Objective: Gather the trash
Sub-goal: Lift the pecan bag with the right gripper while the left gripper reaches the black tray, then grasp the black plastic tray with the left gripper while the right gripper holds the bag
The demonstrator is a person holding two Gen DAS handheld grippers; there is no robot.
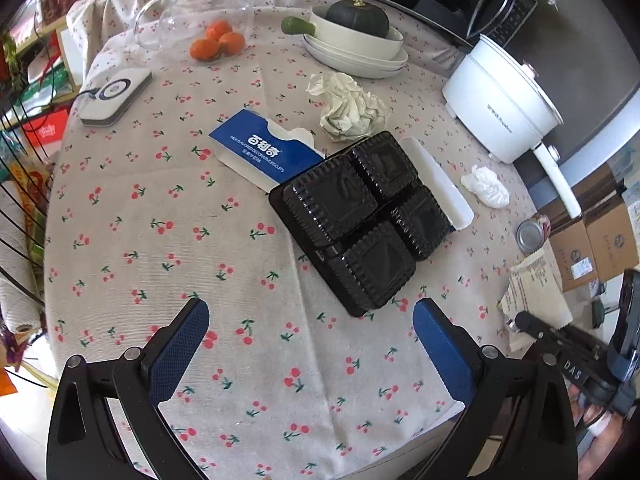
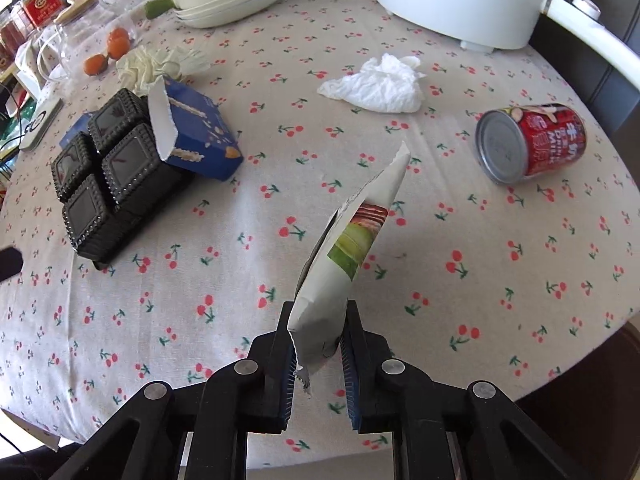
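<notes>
The right gripper (image 2: 318,350) is pinching an empty snack packet (image 2: 344,256) by its end so it is hanging clear of the table (image 2: 500,304), while the left gripper (image 1: 310,340) is hovering open near the black tray (image 1: 360,216), likely next.

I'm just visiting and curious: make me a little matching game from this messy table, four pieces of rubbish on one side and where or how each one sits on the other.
Things:
1. snack wrapper
2. red can
3. black plastic tray
4. white tissue

States:
A. lying on its side near the table edge
B. crumpled on the cloth in front of the white cooker
C. pinched between the fingers of the right gripper
D. leaning against the blue biscuit box

Pairs: 1-C, 2-A, 3-D, 4-B
</notes>
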